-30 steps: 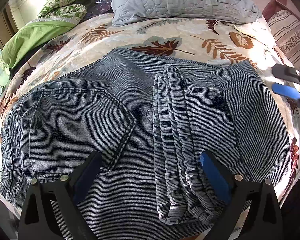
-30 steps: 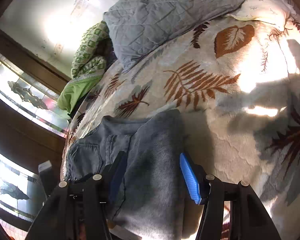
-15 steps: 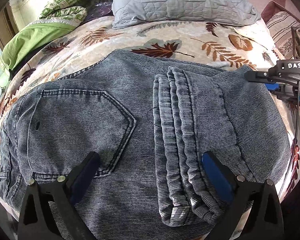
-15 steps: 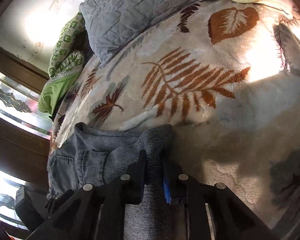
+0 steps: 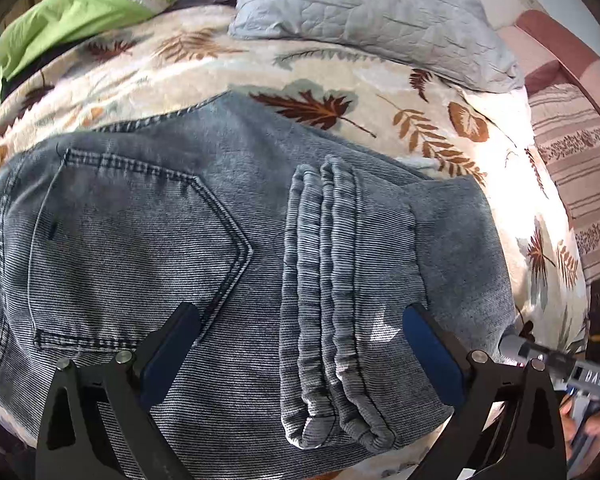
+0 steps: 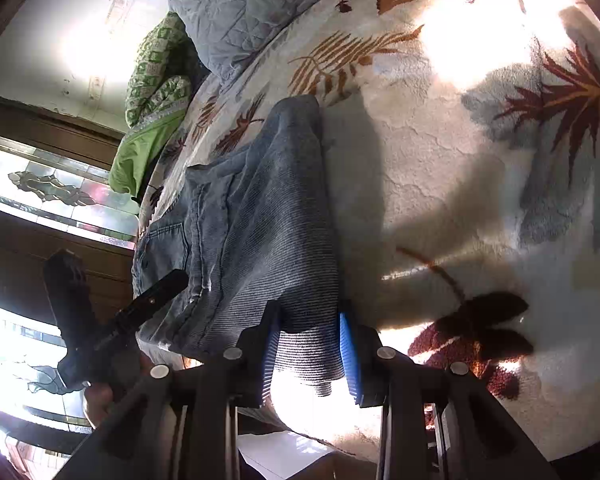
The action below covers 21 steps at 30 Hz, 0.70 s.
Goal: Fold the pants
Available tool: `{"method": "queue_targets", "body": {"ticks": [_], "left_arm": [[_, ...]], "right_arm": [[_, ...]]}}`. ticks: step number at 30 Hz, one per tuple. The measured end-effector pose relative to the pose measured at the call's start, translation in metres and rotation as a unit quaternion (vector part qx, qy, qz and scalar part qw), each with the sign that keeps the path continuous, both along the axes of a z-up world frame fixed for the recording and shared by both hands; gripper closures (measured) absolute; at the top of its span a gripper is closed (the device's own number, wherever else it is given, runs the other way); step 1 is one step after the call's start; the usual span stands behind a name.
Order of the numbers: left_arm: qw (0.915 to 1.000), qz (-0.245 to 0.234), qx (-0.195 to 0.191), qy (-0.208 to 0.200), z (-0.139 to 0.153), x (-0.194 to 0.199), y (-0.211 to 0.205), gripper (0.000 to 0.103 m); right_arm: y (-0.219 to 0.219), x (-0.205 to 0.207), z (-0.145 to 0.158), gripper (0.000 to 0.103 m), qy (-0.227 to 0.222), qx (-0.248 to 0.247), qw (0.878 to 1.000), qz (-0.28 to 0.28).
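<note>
Blue jeans (image 5: 140, 240) lie folded on the leaf-print bedspread (image 5: 380, 92), back pocket up, with the doubled leg ends (image 5: 328, 280) stacked across the middle. My left gripper (image 5: 300, 312) hovers open just above them, one finger by the pocket and one right of the leg ends. My right gripper (image 6: 310, 320) is at the jeans' (image 6: 260, 220) near right corner. Its jaws are opening, and the corner of the cloth lies loosely between the blue pads (image 6: 350, 352). In the left wrist view the right gripper (image 5: 556, 360) shows at the lower right.
A grey quilted pillow (image 5: 372, 20) and green bedding (image 5: 68, 20) lie at the head of the bed. A striped cushion (image 5: 572, 184) is on the right. The bed's edge runs just below the jeans, beside a person's hand (image 5: 588, 428).
The right gripper shut on the jeans' far right corner, then came down along the right edge to the near corner with wider jaws. The left gripper rolled slightly in place.
</note>
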<state>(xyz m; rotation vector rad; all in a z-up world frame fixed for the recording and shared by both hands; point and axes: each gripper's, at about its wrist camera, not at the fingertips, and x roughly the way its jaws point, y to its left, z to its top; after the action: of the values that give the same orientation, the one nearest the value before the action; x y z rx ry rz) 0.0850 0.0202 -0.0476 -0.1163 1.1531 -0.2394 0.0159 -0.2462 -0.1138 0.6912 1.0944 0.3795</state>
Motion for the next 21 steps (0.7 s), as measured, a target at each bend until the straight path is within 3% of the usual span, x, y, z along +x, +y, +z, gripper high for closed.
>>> {"method": "queue_targets", "body": {"ticks": [5, 8, 10, 12, 14, 16, 18, 21], "left_arm": [[0.9969, 0.017, -0.072, 0.027, 0.007, 0.033, 0.013, 0.002], [0.9946, 0.027, -0.078, 0.063, -0.005, 0.056, 0.015, 0.002], [0.9957, 0.017, -0.067, 0.062, -0.004, 0.062, 0.009, 0.003], [0.9953, 0.013, -0.060, 0.075, -0.006, 0.067, 0.006, 0.004], [0.9945, 0.022, -0.060, 0.083, -0.005, 0.070, 0.009, 0.017], [0.9905, 0.014, -0.097, 0.096, -0.002, 0.070, 0.015, 0.053], [0.9839, 0.014, -0.133, 0.119, -0.004, 0.070, 0.019, 0.056], [0.9844, 0.014, -0.119, 0.129, -0.014, 0.068, 0.016, 0.056]], "right_arm": [[0.008, -0.012, 0.002, 0.072, -0.019, -0.022, 1.000, 0.007], [0.008, -0.014, 0.005, 0.072, -0.020, -0.031, 0.999, 0.011], [0.006, -0.016, 0.005, 0.064, -0.018, -0.026, 0.999, 0.005], [0.004, -0.018, 0.002, 0.064, -0.019, -0.016, 1.000, 0.005], [0.001, -0.018, -0.003, 0.064, -0.017, 0.000, 1.000, 0.001], [-0.002, -0.018, -0.005, 0.064, -0.017, 0.015, 1.000, -0.004], [-0.003, -0.018, -0.006, 0.064, -0.017, 0.020, 1.000, -0.004], [-0.002, -0.017, -0.006, 0.064, -0.018, 0.020, 1.000, -0.003]]}}
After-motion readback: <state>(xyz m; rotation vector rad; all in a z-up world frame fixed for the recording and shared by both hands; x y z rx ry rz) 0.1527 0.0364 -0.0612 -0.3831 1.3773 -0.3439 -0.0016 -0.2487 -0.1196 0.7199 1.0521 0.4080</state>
